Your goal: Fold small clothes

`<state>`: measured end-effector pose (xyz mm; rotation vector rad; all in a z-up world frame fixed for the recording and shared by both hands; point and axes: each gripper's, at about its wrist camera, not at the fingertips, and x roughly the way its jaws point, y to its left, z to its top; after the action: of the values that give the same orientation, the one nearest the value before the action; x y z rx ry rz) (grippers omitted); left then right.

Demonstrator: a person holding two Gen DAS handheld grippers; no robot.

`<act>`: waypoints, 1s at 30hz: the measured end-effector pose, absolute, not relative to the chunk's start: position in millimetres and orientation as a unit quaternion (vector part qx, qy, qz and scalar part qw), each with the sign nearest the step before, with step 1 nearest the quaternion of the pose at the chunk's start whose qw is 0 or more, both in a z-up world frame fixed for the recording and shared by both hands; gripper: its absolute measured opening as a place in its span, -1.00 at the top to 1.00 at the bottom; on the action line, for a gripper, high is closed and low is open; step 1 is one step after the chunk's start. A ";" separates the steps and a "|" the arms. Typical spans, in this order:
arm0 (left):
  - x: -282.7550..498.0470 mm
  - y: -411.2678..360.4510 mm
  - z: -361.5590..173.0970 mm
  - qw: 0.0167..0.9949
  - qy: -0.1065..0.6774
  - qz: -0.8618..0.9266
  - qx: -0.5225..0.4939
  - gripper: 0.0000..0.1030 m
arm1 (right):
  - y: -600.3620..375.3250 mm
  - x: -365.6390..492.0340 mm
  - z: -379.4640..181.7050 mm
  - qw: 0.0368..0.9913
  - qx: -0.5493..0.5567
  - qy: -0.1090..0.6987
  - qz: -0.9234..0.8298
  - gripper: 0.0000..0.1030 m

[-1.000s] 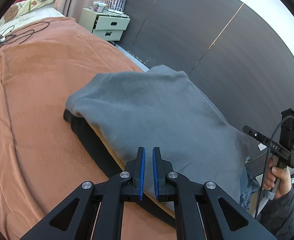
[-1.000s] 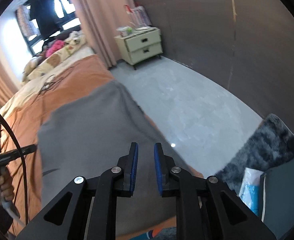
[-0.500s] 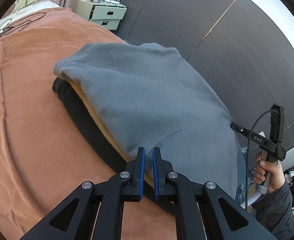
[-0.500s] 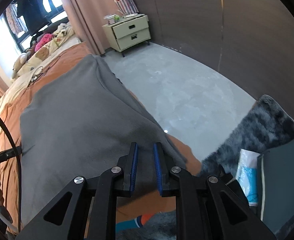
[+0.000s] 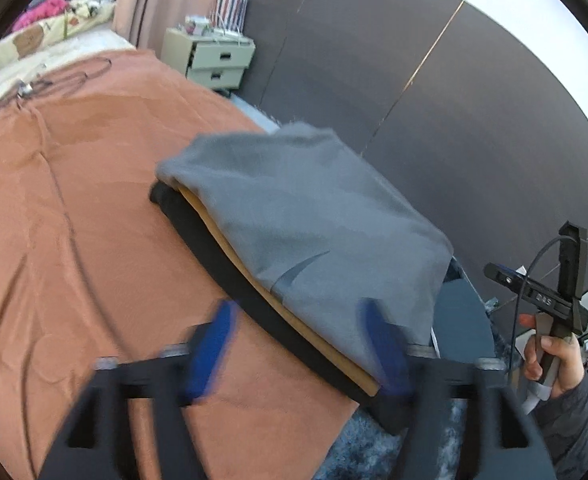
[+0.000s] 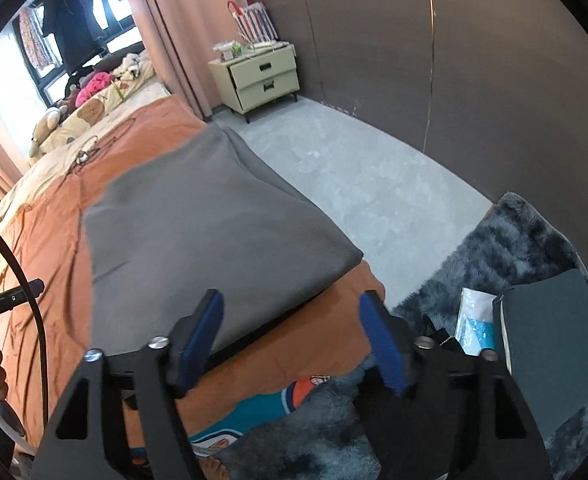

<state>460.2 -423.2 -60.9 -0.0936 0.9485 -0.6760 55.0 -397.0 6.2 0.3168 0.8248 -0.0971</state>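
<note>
A folded grey garment [image 5: 306,216] lies on top of a tan piece [image 5: 322,350] and a black piece [image 5: 222,264], stacked at the corner of the bed with the orange-brown cover [image 5: 74,208]. My left gripper [image 5: 302,344] is open and empty, just back from the stack's near edge. In the right wrist view the grey garment [image 6: 198,236] lies flat, and my right gripper [image 6: 290,336] is open and empty, just off its near edge. The right gripper also shows in the left wrist view [image 5: 550,296], held in a hand.
A cream nightstand [image 6: 262,76] stands by the dark wall. A grey shaggy rug [image 6: 506,248] with a dark box [image 6: 550,340] and a blue-white packet [image 6: 474,324] lies on the floor to the right. Cables [image 5: 42,84] lie far up the bed.
Both grippers have opened and let go of the grey garment, which now lies on the stack. Both have drawn back a little.
</note>
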 end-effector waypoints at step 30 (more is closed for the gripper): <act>309.2 -275.1 55.0 0.907 0.335 -0.252 -0.043 -0.99 | -305.5 -79.6 78.2 0.941 0.103 0.324 -0.010 -1.00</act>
<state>309.2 -275.1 55.0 -0.0879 0.6921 -0.5212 -79.6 -305.5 78.2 0.2093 0.6607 -0.0204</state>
